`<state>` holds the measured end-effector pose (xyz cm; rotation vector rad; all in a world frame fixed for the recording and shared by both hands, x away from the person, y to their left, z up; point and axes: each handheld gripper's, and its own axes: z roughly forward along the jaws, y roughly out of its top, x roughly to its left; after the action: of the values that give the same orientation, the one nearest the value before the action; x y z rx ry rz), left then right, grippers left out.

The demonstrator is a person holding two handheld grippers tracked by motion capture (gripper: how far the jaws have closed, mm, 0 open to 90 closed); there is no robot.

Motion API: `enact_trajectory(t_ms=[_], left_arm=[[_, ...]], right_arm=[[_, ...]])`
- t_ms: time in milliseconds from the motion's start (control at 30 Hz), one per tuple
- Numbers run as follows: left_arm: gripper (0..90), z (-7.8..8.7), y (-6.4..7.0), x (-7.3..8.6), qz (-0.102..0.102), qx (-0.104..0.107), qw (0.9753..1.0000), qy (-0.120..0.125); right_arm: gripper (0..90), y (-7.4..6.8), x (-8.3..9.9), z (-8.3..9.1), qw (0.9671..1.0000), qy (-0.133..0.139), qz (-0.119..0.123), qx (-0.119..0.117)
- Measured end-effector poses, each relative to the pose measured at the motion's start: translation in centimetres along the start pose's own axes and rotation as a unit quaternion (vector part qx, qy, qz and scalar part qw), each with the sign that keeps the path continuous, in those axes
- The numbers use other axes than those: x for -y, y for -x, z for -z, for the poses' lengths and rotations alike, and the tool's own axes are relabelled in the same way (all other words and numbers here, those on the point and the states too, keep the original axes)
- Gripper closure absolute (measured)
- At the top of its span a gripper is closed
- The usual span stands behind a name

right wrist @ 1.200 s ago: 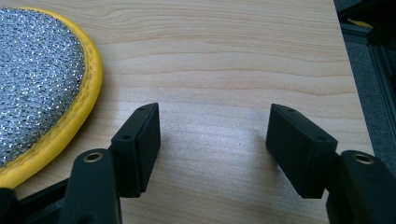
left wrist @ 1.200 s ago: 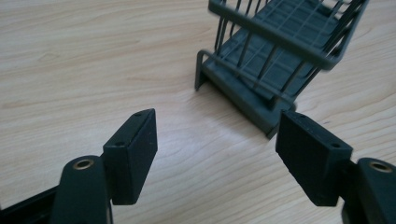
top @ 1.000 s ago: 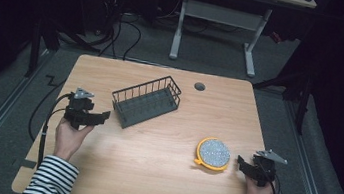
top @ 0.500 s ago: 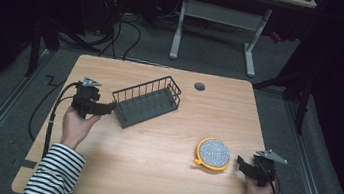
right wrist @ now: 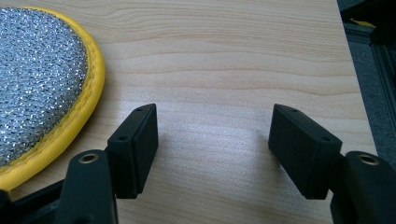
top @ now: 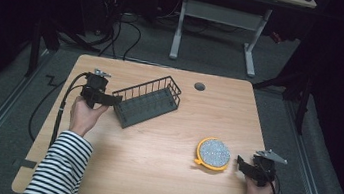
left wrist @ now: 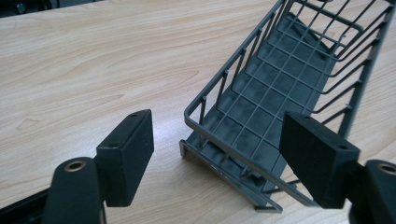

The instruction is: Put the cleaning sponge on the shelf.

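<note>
My left gripper [left wrist: 217, 158] has its jaws wide apart, and the near short end of the dark grey wire basket [left wrist: 285, 93] sits just ahead of them, its corner rim between the two pads but not yet touched. The basket lies at a slant on the pale wooden surface [left wrist: 93, 60], running away from my jaws. I judge it light and stiff, with thin, smooth wires that could slip or pivot if I pinch a single rod; the top rim at that end wall looks the surest hold. My right gripper [right wrist: 212, 149] rests with jaws also apart, nothing between them, and the round yellow-rimmed silver mesh scouring pad [right wrist: 37, 79] lies just to their left, soft and easily squashed.
</note>
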<state>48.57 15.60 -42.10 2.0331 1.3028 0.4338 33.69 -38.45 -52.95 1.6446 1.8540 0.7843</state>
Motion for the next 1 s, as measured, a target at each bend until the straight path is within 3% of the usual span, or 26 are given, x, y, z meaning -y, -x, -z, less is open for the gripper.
enact_trajectory(t_ms=[433,767,1000], left_arm=[[37.9,-2.0,0.0,-0.1,0.007,-0.017,0.9995,-0.026],[50.8,-2.6,0.7,0.1,-0.013,-0.024,0.9991,-0.032],[51.4,-2.5,0.9,0.2,-0.016,-0.024,0.999,-0.034]], right_arm=[[33.2,0.0,0.0,0.0,1.0,0.0,0.0,0.0],[33.1,0.0,0.0,0.0,1.0,0.0,0.0,0.0],[33.1,0.0,0.0,0.0,1.0,0.0,0.0,0.0]])
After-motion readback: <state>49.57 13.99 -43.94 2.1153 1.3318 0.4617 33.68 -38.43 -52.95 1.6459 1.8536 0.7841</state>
